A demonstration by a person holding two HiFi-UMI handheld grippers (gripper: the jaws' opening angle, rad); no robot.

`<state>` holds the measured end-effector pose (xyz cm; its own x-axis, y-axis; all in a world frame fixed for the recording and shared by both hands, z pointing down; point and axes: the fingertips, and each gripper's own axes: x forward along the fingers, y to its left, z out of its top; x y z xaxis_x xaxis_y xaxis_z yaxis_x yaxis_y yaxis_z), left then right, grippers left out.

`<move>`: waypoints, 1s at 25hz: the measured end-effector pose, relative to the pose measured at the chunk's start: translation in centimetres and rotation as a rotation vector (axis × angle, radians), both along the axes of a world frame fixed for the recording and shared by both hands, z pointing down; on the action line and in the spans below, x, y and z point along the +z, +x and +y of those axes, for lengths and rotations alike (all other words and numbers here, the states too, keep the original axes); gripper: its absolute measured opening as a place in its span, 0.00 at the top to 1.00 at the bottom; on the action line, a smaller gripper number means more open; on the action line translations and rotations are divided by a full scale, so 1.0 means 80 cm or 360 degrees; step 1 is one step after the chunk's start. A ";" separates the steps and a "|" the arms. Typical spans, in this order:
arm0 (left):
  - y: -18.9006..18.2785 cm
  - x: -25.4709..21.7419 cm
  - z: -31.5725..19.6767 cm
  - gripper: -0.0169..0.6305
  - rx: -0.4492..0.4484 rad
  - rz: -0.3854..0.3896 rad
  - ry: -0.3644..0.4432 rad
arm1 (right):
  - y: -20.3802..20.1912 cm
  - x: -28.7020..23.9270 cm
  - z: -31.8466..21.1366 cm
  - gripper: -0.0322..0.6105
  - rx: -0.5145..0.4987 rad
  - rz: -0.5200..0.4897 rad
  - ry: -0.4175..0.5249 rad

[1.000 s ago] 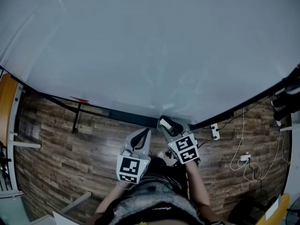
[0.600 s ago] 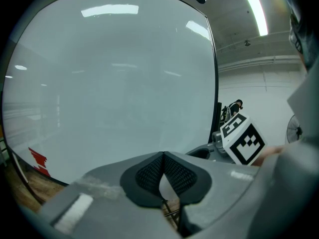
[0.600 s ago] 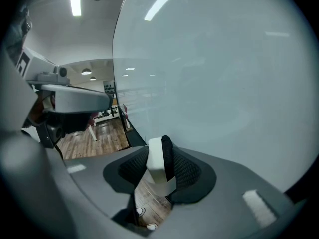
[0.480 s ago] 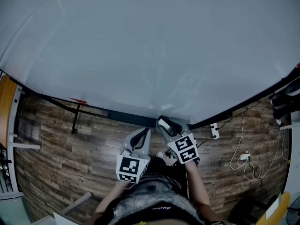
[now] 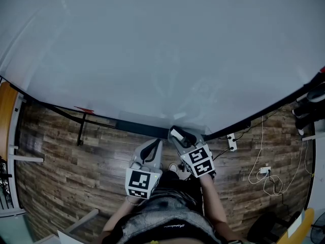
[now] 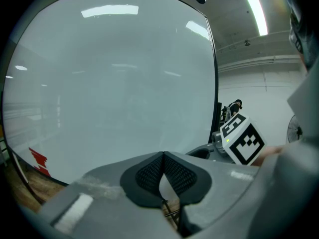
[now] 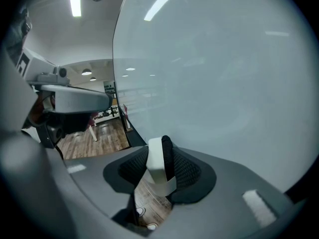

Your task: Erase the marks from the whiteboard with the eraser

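Note:
The whiteboard [image 5: 152, 44] fills the upper part of the head view, with only faint smears near its middle. A small red mark [image 5: 85, 109] sits at its lower left edge, and the same red mark [image 6: 39, 159] shows in the left gripper view. My right gripper [image 5: 177, 134] is shut on the eraser [image 7: 159, 166], a white block with a black felt side, held just short of the board's lower edge. Beside it, my left gripper [image 6: 163, 156] is shut with nothing between its pads. The right gripper's marker cube [image 6: 242, 143] shows at that view's right.
The board's black stand leg [image 5: 81, 131] stands on the wooden floor [image 5: 66, 172]. A power strip [image 5: 232, 142] and white cables [image 5: 264, 174] lie at the right. A wooden piece of furniture [image 5: 6, 105] is at the far left.

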<state>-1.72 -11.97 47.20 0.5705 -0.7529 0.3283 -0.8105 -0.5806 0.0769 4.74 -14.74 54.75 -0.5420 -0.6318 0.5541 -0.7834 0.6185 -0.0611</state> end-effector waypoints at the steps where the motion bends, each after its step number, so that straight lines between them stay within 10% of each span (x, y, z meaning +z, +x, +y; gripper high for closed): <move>1: 0.000 0.000 0.000 0.97 0.0000 0.0001 0.0000 | 0.000 0.000 0.000 0.71 0.0000 -0.0001 0.0000; 25: 0.006 0.003 0.001 0.97 0.0027 0.0001 -0.0014 | 0.001 -0.013 0.012 0.58 -0.0007 -0.0074 0.0016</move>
